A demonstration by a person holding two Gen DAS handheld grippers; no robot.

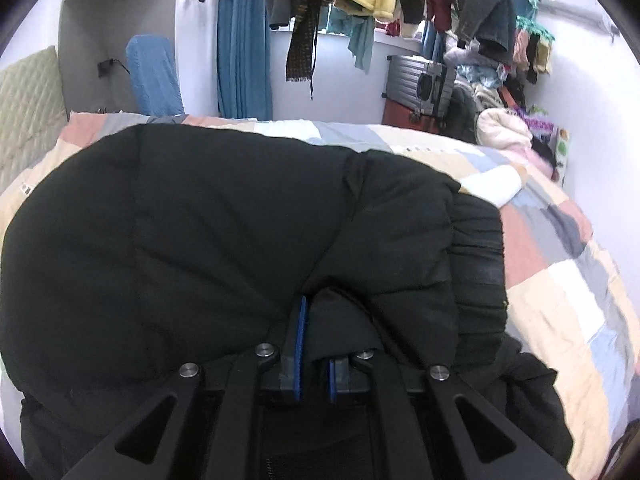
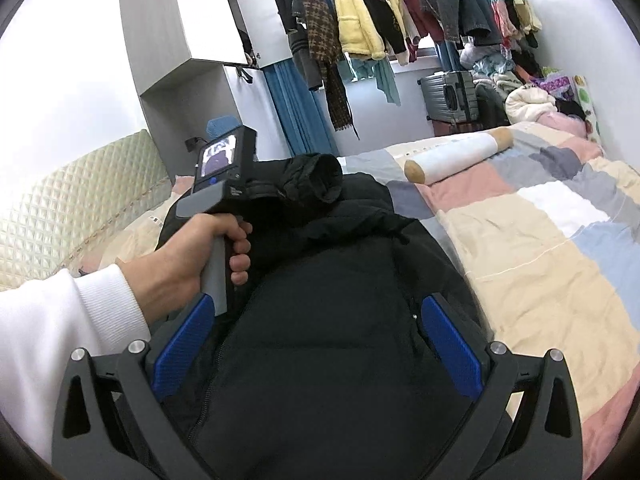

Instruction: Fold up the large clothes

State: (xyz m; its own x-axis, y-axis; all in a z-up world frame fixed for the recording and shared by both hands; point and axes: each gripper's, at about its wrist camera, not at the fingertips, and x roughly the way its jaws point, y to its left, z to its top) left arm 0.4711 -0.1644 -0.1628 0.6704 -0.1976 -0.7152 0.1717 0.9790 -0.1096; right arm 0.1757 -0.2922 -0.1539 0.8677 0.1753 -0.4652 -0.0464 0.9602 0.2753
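Left tool [image 1: 314, 344]: pressed together, pinching a fold of the black puffer jacket [image 1: 224, 232]; its ribbed cuff [image 1: 478, 264] bunches just right of my blue pads.
Right tool [image 2: 320, 350]: spread wide, pinching nothing, hovering over the jacket's front [image 2: 320, 340]; whether it touches, I cannot tell.
Key relation: the jacket lies straight ahead of both tools on the bed [image 2: 540, 280], long axis running away from me; my left hand [image 2: 192, 256] holds the sleeve end [image 2: 316, 178] further out.
Materials: soft quilted nylon, slippery, puffy; patchwork duvet beneath.
Beyond: bolster pillow [image 2: 456, 158], suitcase [image 2: 450, 96], hanging coats [image 2: 360, 20].
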